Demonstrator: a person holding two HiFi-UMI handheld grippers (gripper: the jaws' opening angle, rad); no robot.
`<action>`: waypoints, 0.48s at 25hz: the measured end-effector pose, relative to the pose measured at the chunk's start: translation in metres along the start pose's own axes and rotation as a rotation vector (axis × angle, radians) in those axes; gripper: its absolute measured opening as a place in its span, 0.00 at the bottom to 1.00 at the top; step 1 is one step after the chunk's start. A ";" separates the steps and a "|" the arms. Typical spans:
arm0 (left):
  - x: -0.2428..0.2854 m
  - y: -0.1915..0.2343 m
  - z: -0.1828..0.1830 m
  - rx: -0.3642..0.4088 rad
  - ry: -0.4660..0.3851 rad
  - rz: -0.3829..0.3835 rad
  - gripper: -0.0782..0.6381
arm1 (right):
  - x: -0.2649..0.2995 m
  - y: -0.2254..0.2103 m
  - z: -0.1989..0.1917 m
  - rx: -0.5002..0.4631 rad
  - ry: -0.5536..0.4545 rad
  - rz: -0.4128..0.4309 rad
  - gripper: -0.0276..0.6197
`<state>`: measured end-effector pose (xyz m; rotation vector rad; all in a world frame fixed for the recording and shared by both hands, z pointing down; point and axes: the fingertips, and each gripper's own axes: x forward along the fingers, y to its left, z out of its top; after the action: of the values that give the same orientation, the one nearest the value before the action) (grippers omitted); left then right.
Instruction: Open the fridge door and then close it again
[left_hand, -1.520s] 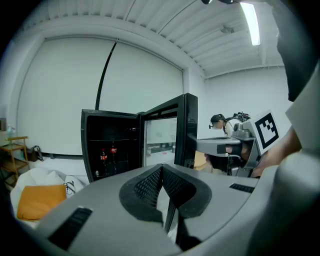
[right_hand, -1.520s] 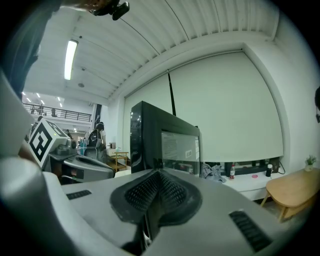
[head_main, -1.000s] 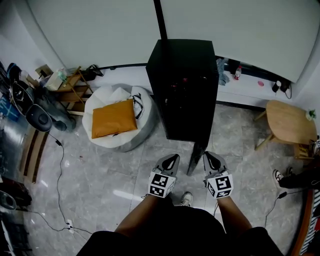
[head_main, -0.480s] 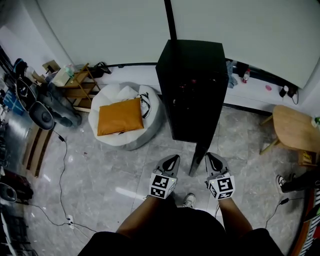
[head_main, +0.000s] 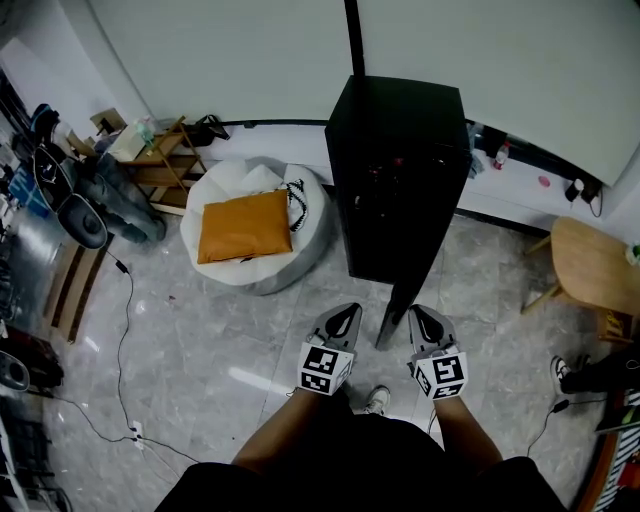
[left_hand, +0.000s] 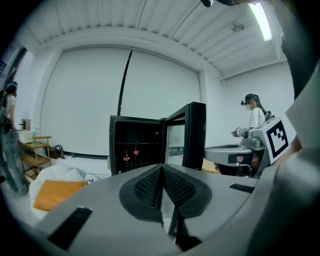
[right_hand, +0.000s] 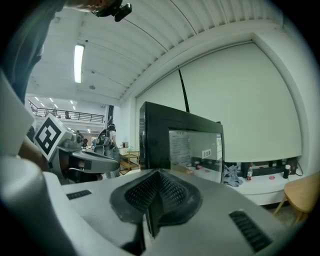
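The fridge (head_main: 400, 170) stands with its door (head_main: 388, 318) already swung open, the door's edge jutting from it between the left gripper (head_main: 346, 316) and right gripper (head_main: 421, 318), both pressed together on nothing, so seemingly only the closing remains.

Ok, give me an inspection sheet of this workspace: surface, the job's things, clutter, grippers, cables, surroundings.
Surface: grey tiled floor, glossy.
Job's things: black fridge, door swung open toward the person; two bottles inside.
Clutter: white beanbag with orange cushion; wooden shelf by the wall.
Grippers: left gripper and right gripper both shut, empty, flanking the door's edge.
Cables: cable trailing across the floor.
Surroundings: white wall; wooden stool.
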<state>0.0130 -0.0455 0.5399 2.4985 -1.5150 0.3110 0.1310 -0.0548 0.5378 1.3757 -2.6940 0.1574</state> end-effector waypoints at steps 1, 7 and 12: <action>0.000 0.001 0.000 -0.001 -0.001 0.001 0.14 | 0.002 0.001 0.000 -0.001 0.001 0.002 0.07; 0.000 0.013 -0.004 -0.013 0.003 0.011 0.14 | 0.015 0.011 0.000 -0.003 0.012 0.023 0.07; 0.000 0.023 -0.001 -0.013 0.007 0.015 0.14 | 0.023 0.017 0.003 -0.002 0.025 0.039 0.07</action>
<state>-0.0078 -0.0561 0.5423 2.4746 -1.5293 0.3105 0.1035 -0.0638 0.5375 1.3127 -2.7006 0.1736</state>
